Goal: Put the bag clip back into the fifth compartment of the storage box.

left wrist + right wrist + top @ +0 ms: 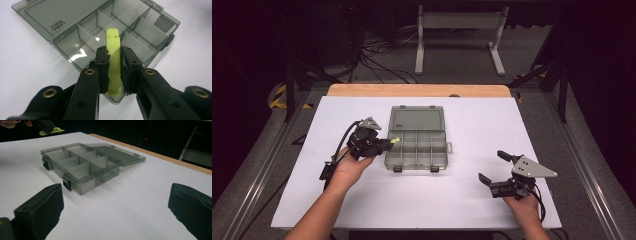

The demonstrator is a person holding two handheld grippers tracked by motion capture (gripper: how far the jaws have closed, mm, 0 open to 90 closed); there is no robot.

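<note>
The left tool (115, 72) is clamped on a yellow-green plastic piece (113, 62), holding it above the left edge of the open grey compartment box (417, 142) that sits mid-worktop (472, 200). The piece points out over the box's near-left compartments. The right tool (496, 167) rests low at the worktop's right side, well apart from the box, its jaws spread wide with nothing between them.
</note>
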